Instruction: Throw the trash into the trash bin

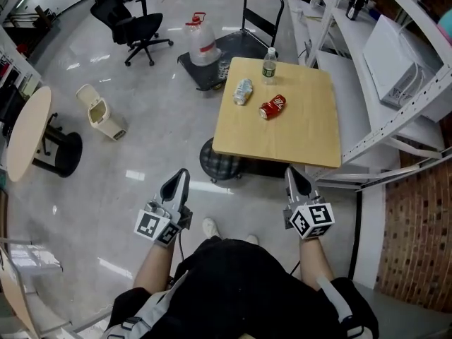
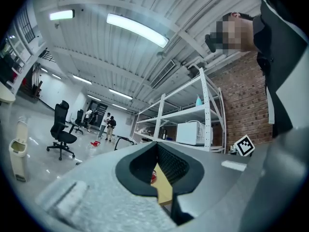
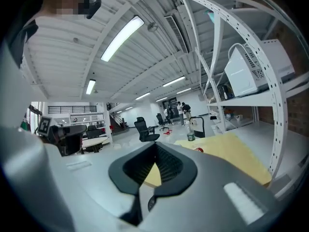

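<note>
A crushed red can [image 1: 272,106], a crumpled clear bottle [image 1: 243,91] and an upright bottle with a green label [image 1: 269,66] are on the square wooden table [image 1: 296,136]. The beige trash bin [image 1: 102,111] stands on the floor far to the left, and it shows at the left edge of the left gripper view [image 2: 17,151]. My left gripper [image 1: 182,174] and right gripper [image 1: 289,171] are held low near my body, short of the table's near edge. Both are shut and hold nothing. The right gripper view shows the can [image 3: 198,150] and the upright bottle [image 3: 191,135] ahead.
A black office chair [image 1: 134,23] and a flat cart [image 1: 240,44] carrying a water jug [image 1: 201,41] stand beyond the table. A round table [image 1: 28,129] is at the left. White shelving [image 1: 395,69] runs along the right. A dark stool [image 1: 220,162] sits under the table's corner.
</note>
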{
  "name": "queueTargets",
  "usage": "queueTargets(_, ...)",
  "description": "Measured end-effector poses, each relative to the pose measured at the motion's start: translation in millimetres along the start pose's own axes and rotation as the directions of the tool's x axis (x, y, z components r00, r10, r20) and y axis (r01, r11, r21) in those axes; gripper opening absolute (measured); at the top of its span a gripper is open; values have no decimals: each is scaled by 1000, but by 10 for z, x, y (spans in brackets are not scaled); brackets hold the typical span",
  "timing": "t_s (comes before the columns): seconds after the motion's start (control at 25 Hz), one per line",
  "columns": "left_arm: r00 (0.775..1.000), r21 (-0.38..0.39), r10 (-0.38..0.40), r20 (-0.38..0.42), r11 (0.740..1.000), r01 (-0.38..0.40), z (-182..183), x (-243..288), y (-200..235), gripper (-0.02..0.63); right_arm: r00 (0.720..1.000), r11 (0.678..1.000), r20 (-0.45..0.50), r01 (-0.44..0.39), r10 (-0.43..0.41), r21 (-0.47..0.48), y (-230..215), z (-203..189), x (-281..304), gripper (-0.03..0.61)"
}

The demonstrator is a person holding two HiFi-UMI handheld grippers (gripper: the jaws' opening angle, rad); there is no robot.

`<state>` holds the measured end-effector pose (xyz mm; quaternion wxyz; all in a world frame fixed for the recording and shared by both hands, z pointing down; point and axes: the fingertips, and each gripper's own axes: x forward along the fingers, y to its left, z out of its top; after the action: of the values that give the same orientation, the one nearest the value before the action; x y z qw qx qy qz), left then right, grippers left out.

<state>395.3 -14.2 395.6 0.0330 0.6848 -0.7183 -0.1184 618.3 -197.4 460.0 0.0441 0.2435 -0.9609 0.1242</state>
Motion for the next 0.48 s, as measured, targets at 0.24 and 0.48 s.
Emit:
queueTargets(0.24, 999, 48, 12, 40, 999, -14, 208, -50, 656, 0, 999, 998, 20, 40, -39, -39, 216, 232, 383, 6)
queueTargets(0.48, 997, 66, 3, 81, 998, -8, 405, -117, 1141, 0, 999, 996, 36, 15, -12, -85, 646, 418, 995, 6)
